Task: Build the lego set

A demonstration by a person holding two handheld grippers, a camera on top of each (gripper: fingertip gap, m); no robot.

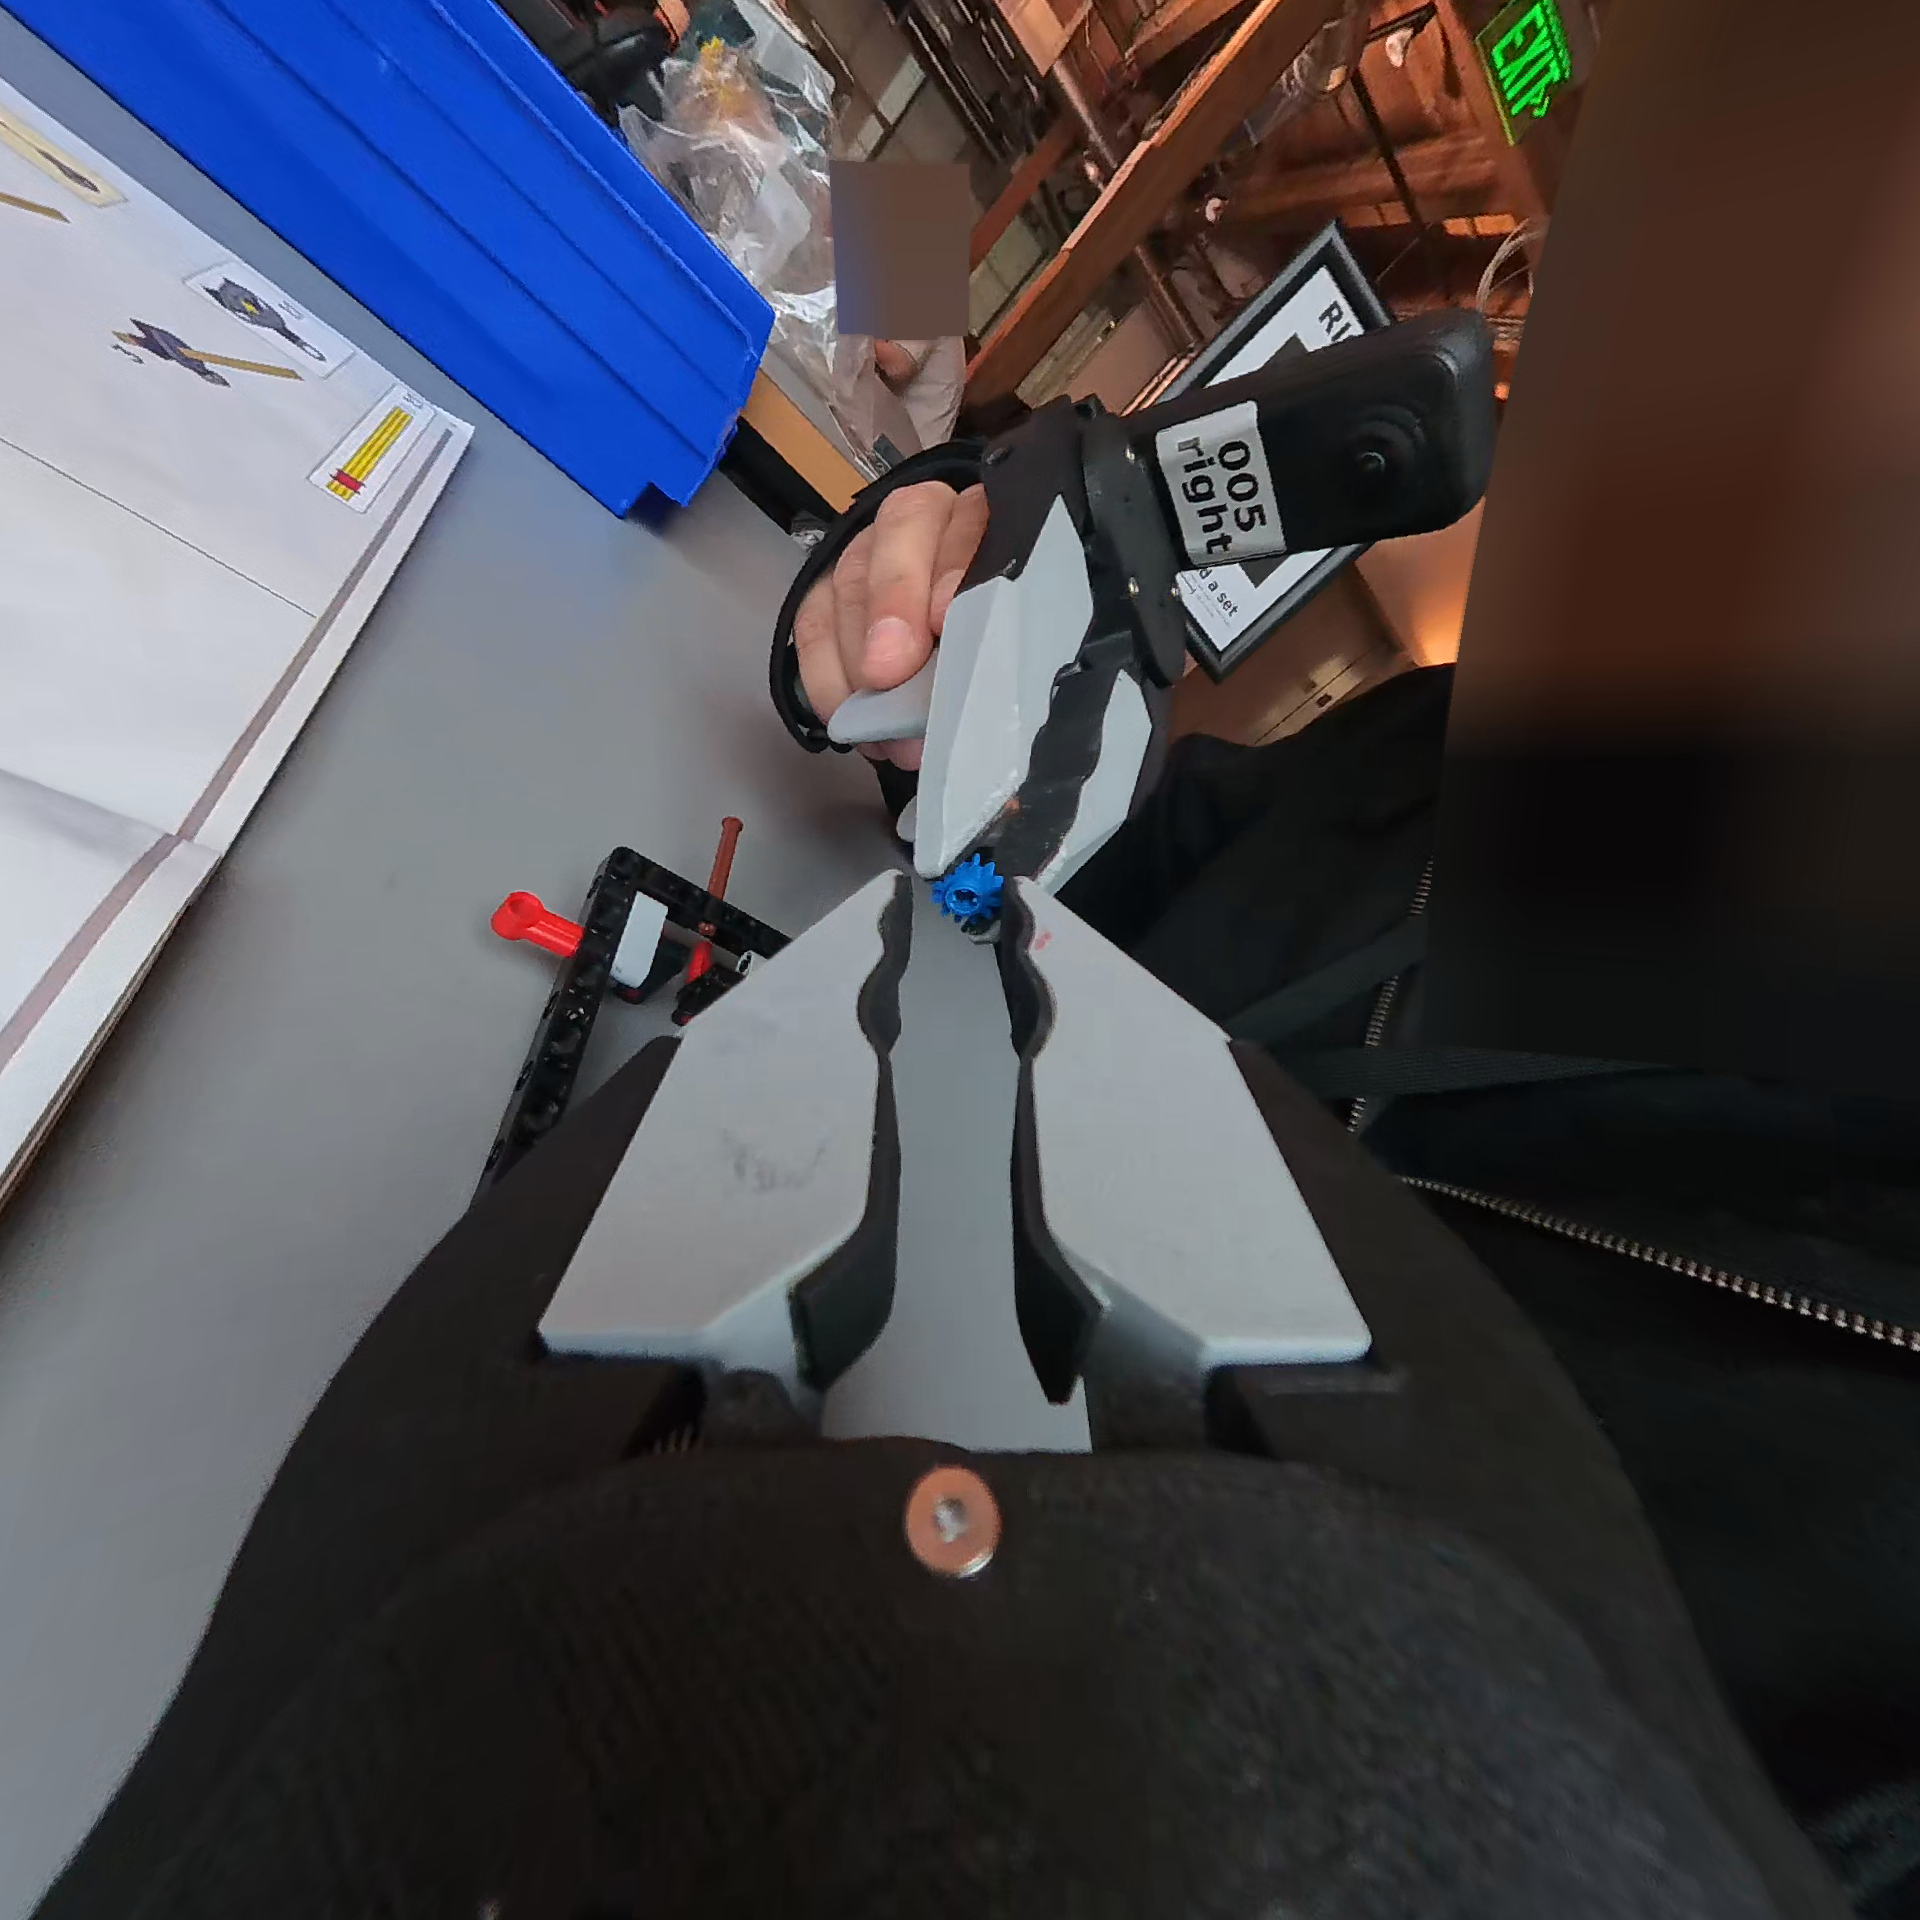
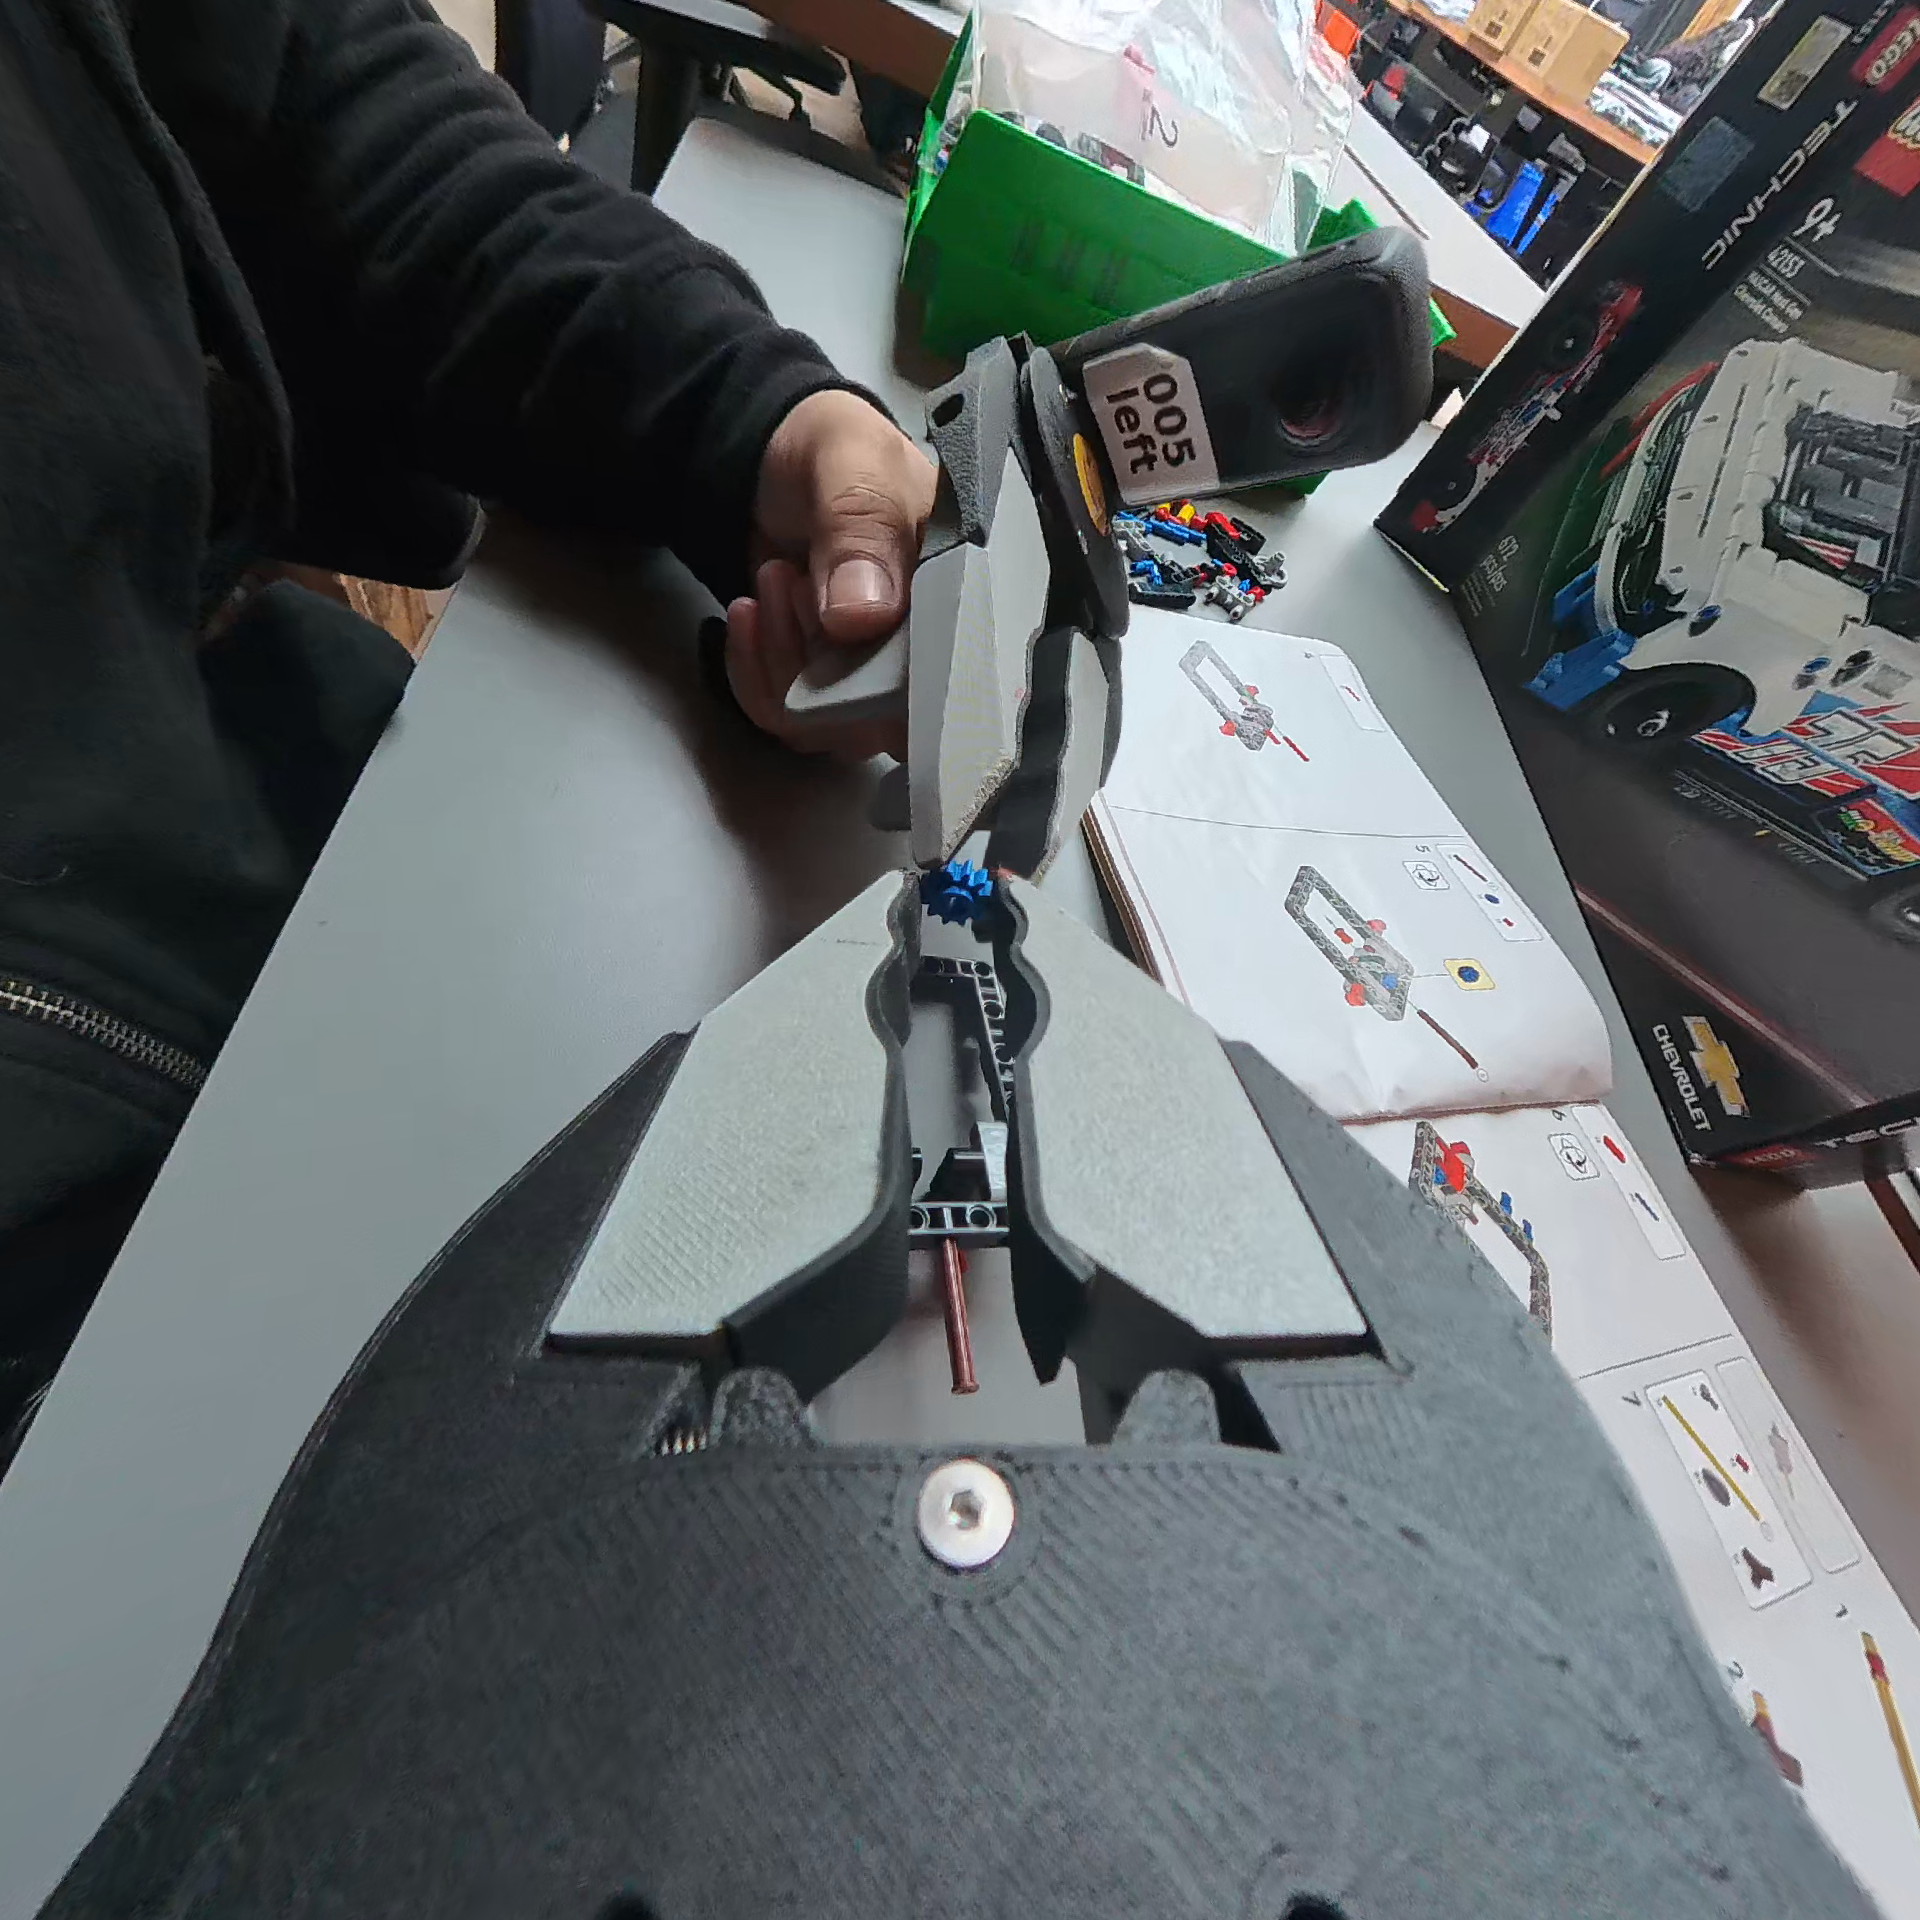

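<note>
evidently a handover: the blue gear (image 2: 954,894) sits mid-air between both tips, above the black frame (image 1: 582,987) on the table. right gripper (image 2: 956,902) looks pinched on it; left gripper (image 1: 961,896) narrow, grip unclear. next, one must release.

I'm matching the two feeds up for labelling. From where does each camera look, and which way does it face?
Left wrist view: sits on the left gripper, looking along its fingers over the grey table at the right gripper and the hand holding it.
Right wrist view: sits on the right gripper, facing the left gripper, its hand and black sleeve.
Shared: the blue gear between both tips, the black frame, the instruction booklet.
</note>
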